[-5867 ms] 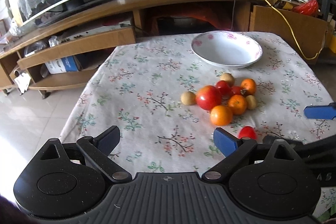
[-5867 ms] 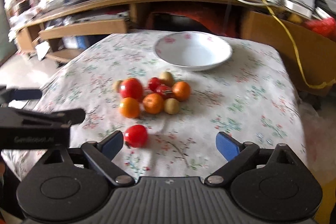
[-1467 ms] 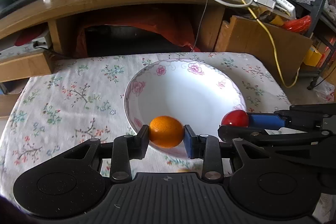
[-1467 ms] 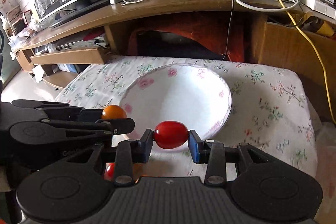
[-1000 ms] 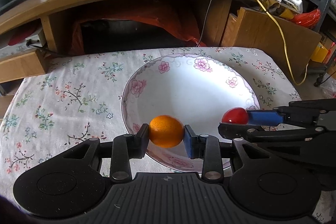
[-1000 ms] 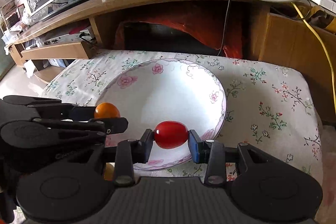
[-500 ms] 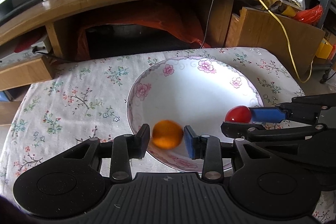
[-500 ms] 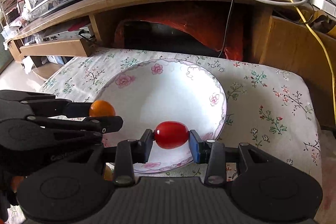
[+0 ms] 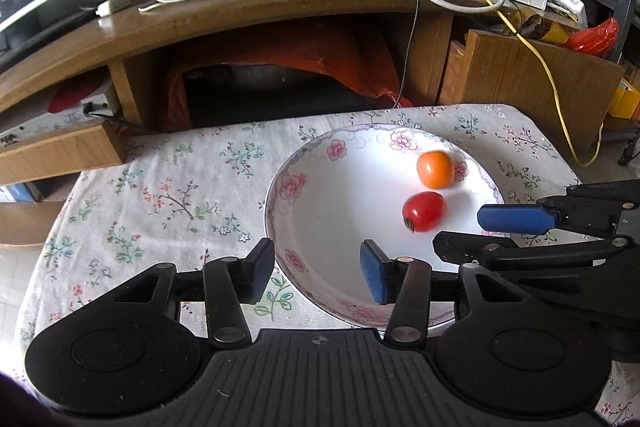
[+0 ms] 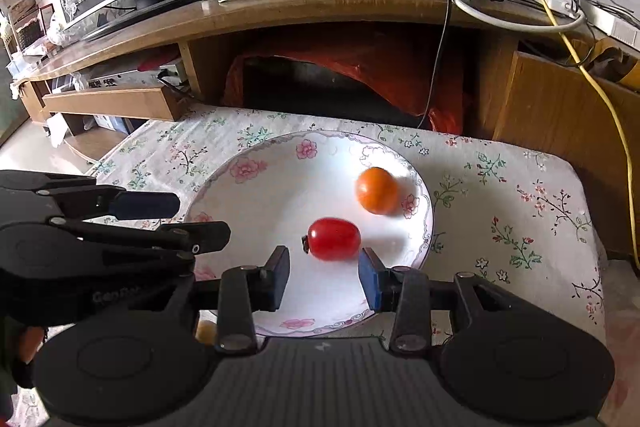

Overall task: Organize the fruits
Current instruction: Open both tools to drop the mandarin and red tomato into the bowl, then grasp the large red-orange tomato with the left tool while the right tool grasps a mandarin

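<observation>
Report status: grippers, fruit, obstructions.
Left gripper open, empty. Right gripper open, empty. Orange and red tomato both in floral bowl, apart. Nothing blocking.

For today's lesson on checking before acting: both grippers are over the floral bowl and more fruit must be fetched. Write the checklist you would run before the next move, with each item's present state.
1. Left gripper open and empty: ok.
2. Right gripper open, let go of the red tomato: ok, jaws stand apart from it.
3. Orange fruit inside the bowl: ok, near the far rim.
4. Both fruits at rest: cannot tell; each looks slightly blurred.
5. Grippers apart from each other: ok, a gap shows between them.
6. Remaining fruit located: cannot tell; only slivers show below the bowl in the right wrist view.
</observation>
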Motion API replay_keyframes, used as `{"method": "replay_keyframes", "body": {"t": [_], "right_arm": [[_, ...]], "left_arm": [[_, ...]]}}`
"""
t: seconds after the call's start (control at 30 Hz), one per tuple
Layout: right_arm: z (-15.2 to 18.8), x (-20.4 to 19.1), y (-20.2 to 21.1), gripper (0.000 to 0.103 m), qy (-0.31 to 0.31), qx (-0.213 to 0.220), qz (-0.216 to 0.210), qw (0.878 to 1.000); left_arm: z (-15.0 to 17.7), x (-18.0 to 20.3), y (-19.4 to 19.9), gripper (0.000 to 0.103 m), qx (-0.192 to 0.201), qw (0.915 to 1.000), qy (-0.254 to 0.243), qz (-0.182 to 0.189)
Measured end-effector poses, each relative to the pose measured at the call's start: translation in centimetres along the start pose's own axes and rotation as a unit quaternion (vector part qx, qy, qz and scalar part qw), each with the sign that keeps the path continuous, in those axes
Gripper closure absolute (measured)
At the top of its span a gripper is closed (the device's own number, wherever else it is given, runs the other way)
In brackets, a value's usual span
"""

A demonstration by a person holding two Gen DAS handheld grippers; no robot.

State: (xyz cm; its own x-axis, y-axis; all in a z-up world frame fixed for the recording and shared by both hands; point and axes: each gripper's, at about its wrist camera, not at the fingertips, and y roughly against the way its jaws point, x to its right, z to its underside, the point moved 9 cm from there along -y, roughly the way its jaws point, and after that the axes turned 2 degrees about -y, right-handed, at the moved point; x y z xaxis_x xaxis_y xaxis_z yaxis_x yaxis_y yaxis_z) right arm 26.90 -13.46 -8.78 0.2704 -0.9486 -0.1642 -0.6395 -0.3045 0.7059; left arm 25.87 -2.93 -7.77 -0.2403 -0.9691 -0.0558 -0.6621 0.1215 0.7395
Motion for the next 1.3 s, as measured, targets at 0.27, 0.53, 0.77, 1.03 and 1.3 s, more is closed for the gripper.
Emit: {"method": "replay_keyframes", "body": {"t": [0.27,0.53,0.77,1.03,1.3], "right_arm": [[-0.2,-0.3,0.8,0.064,0.004,0.010,0.001,1.000],[-0.2,-0.9,2.1,0.064,0.004,0.018,-0.001,1.000],[0.1,-1.3,3.4,0.064,0.002,0.023,-0.002,1.000],[0.7,-2.3,4.6,0.064,0.006,0.027,-0.008,1.000],[1.5,-2.9,5.3,0.064,0.004,0.024,-0.010,1.000]], "left_arm": [[-0.2,-0.4,1.0,0.043,0.012,0.9999,-0.002,-0.009],[-0.2,-0.3,2.5,0.039,0.026,0.9994,-0.014,-0.015],[0.1,-0.4,3.8,0.039,0.035,0.9991,-0.016,-0.018],[0.7,-0.5,5.1,0.039,0.037,0.9990,-0.016,-0.021],[1.6,-0.4,5.8,0.039,0.033,0.9990,-0.022,-0.019]]}}
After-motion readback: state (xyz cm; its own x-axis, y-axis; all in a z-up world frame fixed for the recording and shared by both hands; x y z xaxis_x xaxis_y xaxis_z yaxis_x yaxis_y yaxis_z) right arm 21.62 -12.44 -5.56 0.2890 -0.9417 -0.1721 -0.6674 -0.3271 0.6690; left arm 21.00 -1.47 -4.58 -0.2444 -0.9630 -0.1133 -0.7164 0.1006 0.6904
